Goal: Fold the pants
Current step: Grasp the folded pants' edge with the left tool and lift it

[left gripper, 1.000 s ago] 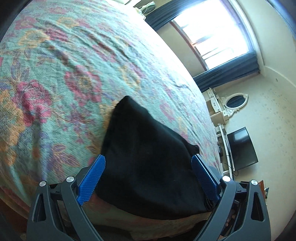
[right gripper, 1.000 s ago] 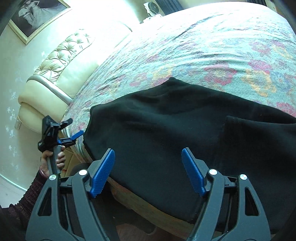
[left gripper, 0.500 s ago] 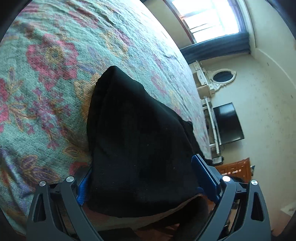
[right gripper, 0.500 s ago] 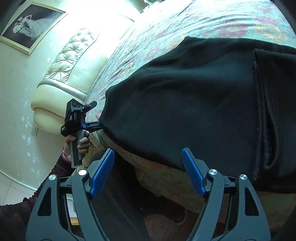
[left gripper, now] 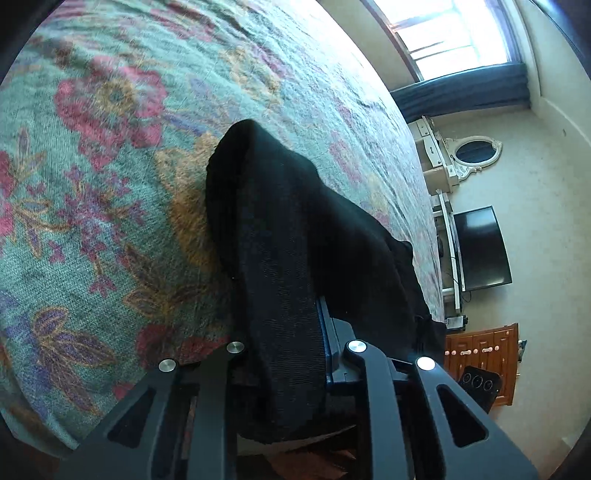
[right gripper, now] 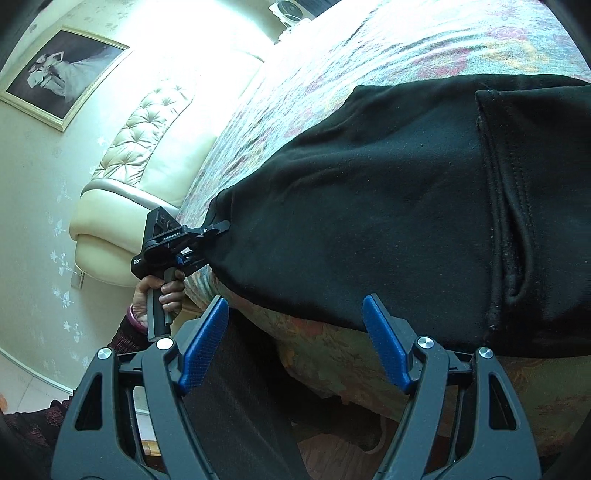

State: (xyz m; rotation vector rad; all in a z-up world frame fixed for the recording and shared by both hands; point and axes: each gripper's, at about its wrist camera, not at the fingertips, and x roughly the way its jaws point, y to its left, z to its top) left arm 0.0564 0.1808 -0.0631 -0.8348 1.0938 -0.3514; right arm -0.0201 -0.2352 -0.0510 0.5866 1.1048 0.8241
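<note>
Black pants (right gripper: 388, 206) lie along the near edge of a bed with a floral cover (left gripper: 110, 166). My left gripper (left gripper: 284, 332) is shut on the pants' end corner (left gripper: 280, 258); the cloth bunches up between the jaws and hides the pads. In the right wrist view the left gripper (right gripper: 218, 230) shows pinching that corner at the bed edge. My right gripper (right gripper: 295, 343) is open and empty, its blue pads just below the pants' lower edge, apart from the cloth. A folded seam or waistband (right gripper: 506, 221) shows at right.
A cream tufted headboard (right gripper: 147, 155) and a framed picture (right gripper: 62, 74) stand to the left. A window (left gripper: 458, 33), a dresser with an oval mirror (left gripper: 469, 151), a dark TV (left gripper: 480, 251) and a wooden cabinet (left gripper: 480, 350) lie past the bed's far end.
My left gripper moved in and closed on the pants' corner, which now bunches between its jaws. My right gripper came closer to the pants' lower edge and stayed open.
</note>
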